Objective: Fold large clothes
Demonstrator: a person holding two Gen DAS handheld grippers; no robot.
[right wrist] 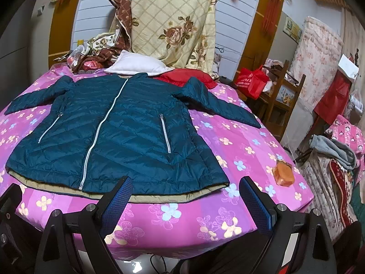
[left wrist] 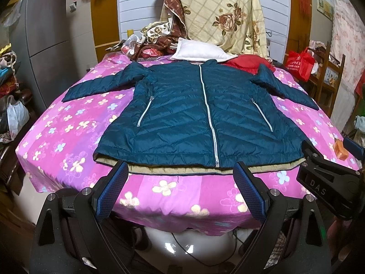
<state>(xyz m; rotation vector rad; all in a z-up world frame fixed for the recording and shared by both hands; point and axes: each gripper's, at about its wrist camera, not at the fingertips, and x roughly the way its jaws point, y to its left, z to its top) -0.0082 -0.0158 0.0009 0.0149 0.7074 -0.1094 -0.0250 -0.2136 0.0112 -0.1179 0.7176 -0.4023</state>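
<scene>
A teal quilted jacket (left wrist: pixel 182 114) (right wrist: pixel 109 132) with a white front zip lies flat and zipped, front up, on a pink flowered sheet (left wrist: pixel 68 137) (right wrist: pixel 239 141). Both sleeves are spread out to the sides, and a tan lining shows along the hem. My left gripper (left wrist: pixel 180 171) hovers open just in front of the middle of the hem, nothing between its blue pads. My right gripper (right wrist: pixel 186 185) is open too, near the hem's right corner. The right gripper's body (left wrist: pixel 328 175) shows at the right edge of the left wrist view.
A small orange block (right wrist: pixel 284 174) lies on the sheet right of the jacket. A white pillow (left wrist: pixel 200 52), a red cloth (left wrist: pixel 246 62) and a flowered quilt (left wrist: pixel 223 16) sit behind the collar. A wooden chair (right wrist: pixel 280 96) with a red bag (right wrist: pixel 251 82) stands at the right.
</scene>
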